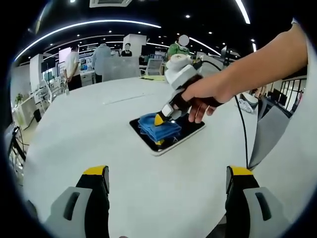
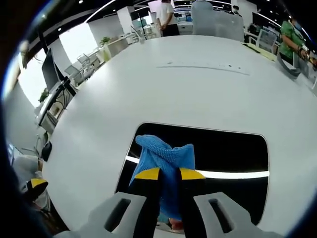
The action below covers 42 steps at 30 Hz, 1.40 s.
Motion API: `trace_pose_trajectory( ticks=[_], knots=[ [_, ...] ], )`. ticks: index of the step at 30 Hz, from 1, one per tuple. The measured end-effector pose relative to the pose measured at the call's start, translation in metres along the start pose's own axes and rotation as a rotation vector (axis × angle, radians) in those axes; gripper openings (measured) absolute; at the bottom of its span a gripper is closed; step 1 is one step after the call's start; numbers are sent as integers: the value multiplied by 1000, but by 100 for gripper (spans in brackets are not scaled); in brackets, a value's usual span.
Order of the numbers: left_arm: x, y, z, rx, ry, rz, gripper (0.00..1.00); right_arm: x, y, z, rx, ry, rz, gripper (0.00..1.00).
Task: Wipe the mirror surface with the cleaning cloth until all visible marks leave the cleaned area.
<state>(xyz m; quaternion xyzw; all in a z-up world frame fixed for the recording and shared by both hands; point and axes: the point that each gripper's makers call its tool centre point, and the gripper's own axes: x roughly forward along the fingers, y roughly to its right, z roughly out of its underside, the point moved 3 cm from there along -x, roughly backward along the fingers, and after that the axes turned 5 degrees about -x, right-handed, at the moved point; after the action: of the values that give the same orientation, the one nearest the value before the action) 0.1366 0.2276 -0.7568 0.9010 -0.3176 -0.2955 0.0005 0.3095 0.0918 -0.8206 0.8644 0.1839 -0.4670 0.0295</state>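
A dark rectangular mirror (image 1: pixel 190 130) (image 2: pixel 228 148) lies flat on the white table (image 1: pixel 99 129). A crumpled blue cleaning cloth (image 1: pixel 157 127) (image 2: pixel 166 156) rests on the mirror's left part. My right gripper (image 2: pixel 169 174) is shut on the cloth, its yellow-tipped fingers pinching it from above; in the left gripper view that gripper (image 1: pixel 159 124) reaches in from the right, held by a person's hand (image 1: pixel 200 96). My left gripper (image 1: pixel 168 174) hangs well short of the mirror, jaws wide apart with nothing between them. A bright reflected light strip crosses the mirror.
A black cable (image 1: pixel 242 129) runs across the table to the right of the mirror. Beyond the table's far edge stand desks, chairs and several people (image 1: pixel 73 67). Bare table surface surrounds the mirror on all sides.
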Motion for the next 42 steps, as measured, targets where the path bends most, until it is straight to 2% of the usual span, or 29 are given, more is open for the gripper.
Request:
trace_pose_trajectory(
  ticks=[5,23,42],
  knots=[
    [0,2,2,0,-6,5,99,3,-3,-3,16,-10,-14,8],
    [-1,1,4,-6,-8,0,99,9,-22,-8,-25,-15,-45,9],
    [-4,-1,6,-12,-7,-7,99,9,-24,-7,-69,0,-48,9]
  ],
)
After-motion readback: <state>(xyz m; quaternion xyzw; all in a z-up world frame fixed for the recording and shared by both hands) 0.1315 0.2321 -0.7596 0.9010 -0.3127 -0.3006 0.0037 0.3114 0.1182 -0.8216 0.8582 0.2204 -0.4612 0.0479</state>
